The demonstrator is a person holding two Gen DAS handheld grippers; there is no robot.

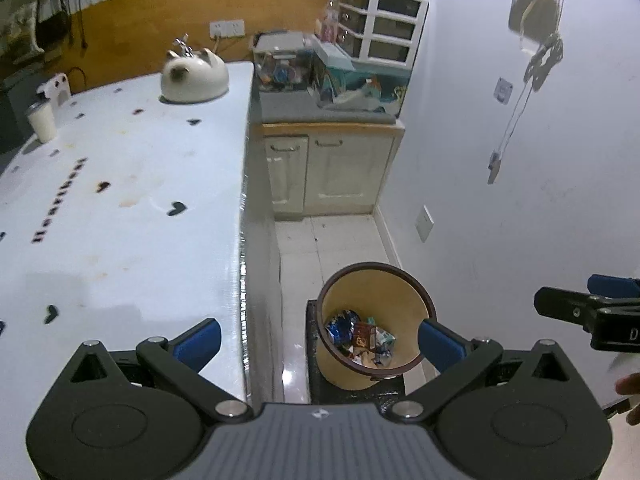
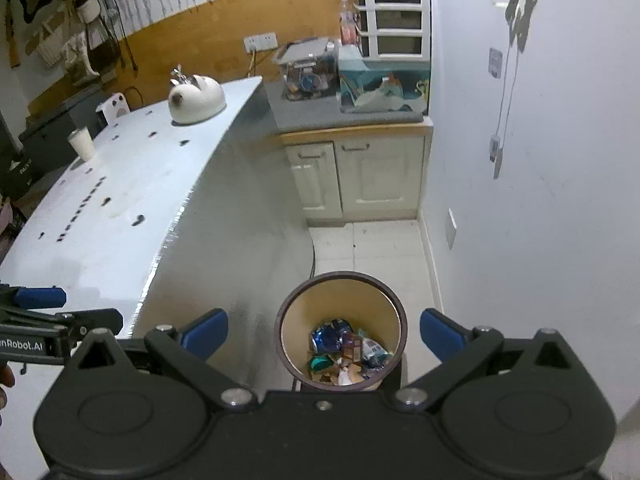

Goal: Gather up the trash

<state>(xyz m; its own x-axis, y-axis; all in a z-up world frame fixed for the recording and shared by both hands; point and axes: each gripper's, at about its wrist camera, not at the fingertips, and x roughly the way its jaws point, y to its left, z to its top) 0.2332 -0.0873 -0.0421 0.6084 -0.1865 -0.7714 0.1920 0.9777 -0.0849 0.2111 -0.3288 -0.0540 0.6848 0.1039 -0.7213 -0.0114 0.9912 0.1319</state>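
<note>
Sitting on the floor beside the right edge of the white surface (image 1: 120,208), the trash bin (image 1: 374,276) is round, tan inside with a dark brown rim, and holds the trash (image 1: 360,338): crumpled blue wrapper, brown packet, teal and white scraps at its bottom. Bin stands on a dark mat (image 1: 314,376), near the white wall (image 1: 520,160).

Left gripper (image 1: 320,340) spread wide, nothing between its blue fingers (image 1: 200,342); bin shows between them but nearer the right-hand finger, which overlaps the rim in view. Left-hand finger sits over the surface's near right corner. Right gripper (image 2: 324,334) also wide open and empty; bin is centred between its fingers (image 2: 206,330), below them, not touched.

Left wrist view only: bin looks tilted, the mat is clear, and the right gripper pokes in at the right edge, with part of a hand (image 1: 630,384) below it. Right wrist view only: straight-down look into the bin, more trash visible, left gripper at the left edge over the surface's near edge.

Further out: cat-shaped white object (image 1: 194,78) at the surface's far right corner, white cup (image 1: 42,120) at far left, cream cabinet (image 1: 332,172) beyond the bin with cluttered boxes on top.
</note>
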